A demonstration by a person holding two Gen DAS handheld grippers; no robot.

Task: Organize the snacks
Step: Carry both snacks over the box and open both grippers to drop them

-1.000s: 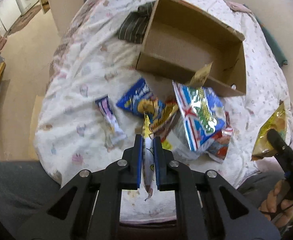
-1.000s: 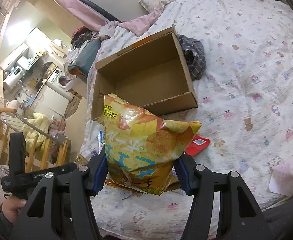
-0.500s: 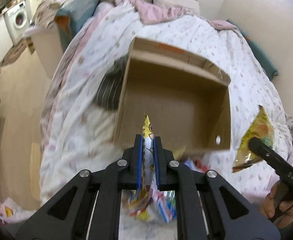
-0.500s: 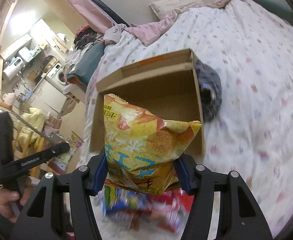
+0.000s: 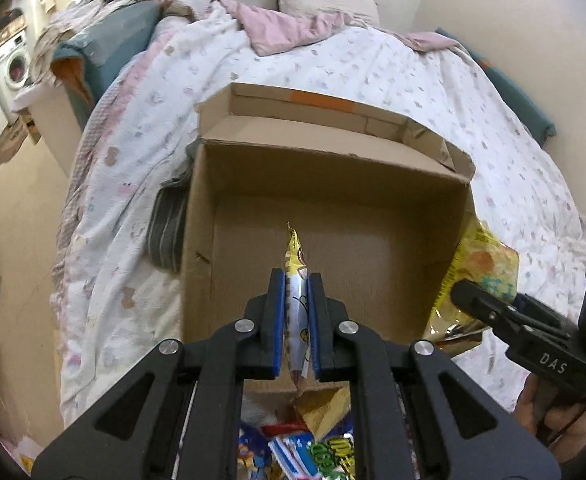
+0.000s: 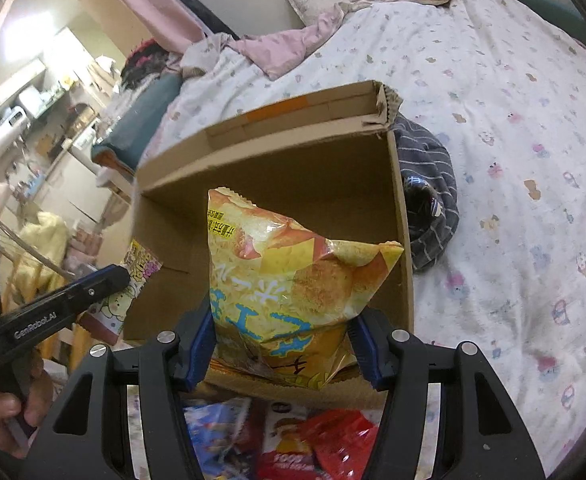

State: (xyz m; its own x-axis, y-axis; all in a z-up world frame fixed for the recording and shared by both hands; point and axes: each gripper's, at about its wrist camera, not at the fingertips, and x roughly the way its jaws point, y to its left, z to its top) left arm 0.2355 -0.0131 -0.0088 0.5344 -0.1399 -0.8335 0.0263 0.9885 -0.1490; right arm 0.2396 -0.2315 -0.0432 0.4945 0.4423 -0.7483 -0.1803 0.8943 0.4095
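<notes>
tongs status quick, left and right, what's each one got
Left tongs: shut on a slim yellow snack packet.
Right tongs: shut on a big yellow chip bag.

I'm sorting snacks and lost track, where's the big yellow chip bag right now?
The yellow chip bag is clamped in the right gripper, held at the near edge of the open cardboard box on the bed, above the loose snack pile.

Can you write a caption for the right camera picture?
Right gripper holds a yellow chip bag over the open cardboard box.

"DAS" on right tool (image 5: 549, 356); "GenRobot.AI" on left tool (image 6: 45, 322).
</notes>
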